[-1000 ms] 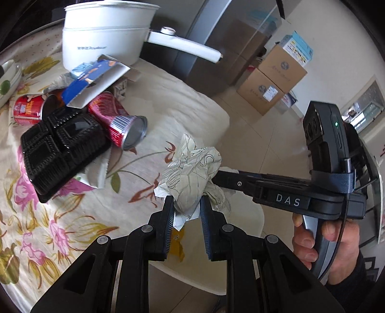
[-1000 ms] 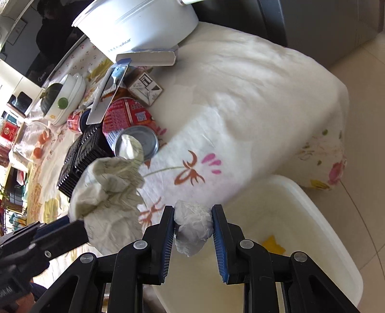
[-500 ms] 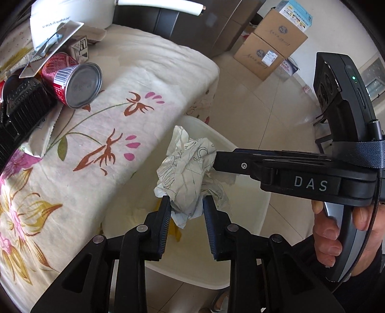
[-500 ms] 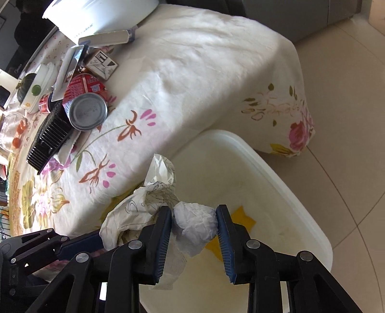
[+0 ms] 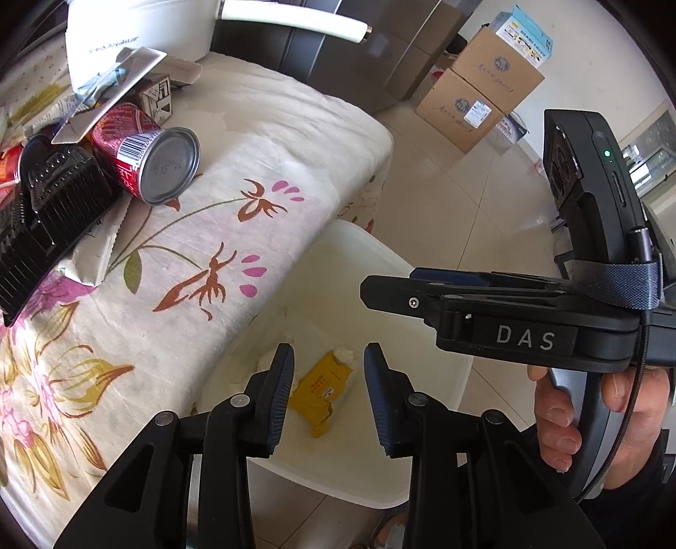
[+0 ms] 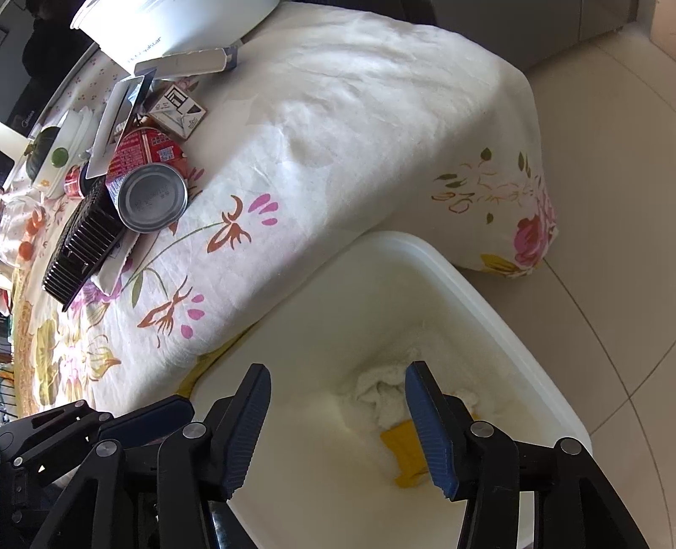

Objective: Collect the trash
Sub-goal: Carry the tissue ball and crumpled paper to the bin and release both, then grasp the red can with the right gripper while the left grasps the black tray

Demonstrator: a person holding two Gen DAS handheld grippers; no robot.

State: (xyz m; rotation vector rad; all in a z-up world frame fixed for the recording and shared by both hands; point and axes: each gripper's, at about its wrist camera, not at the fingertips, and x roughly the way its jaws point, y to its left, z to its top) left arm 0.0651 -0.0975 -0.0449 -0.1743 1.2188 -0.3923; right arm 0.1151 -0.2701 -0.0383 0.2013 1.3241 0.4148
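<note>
Crumpled paper lies in the white bin beside a yellow packet, below both grippers. Left gripper and right gripper point steeply down over the bin, jaws just opened, apart, nothing between them. A hand grips the right gripper's handle, marked "DAS", visible only in the left wrist view. On the table near its edge lie a red can, a black tray and a pot reading "Royalstar".

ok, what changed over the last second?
Both tools let go: the left tool and right tool have just been opening, and their crumpled paper wads now lie in the white bin beside a yellow wrapper. The red can and black tray stayed on the table.
</note>
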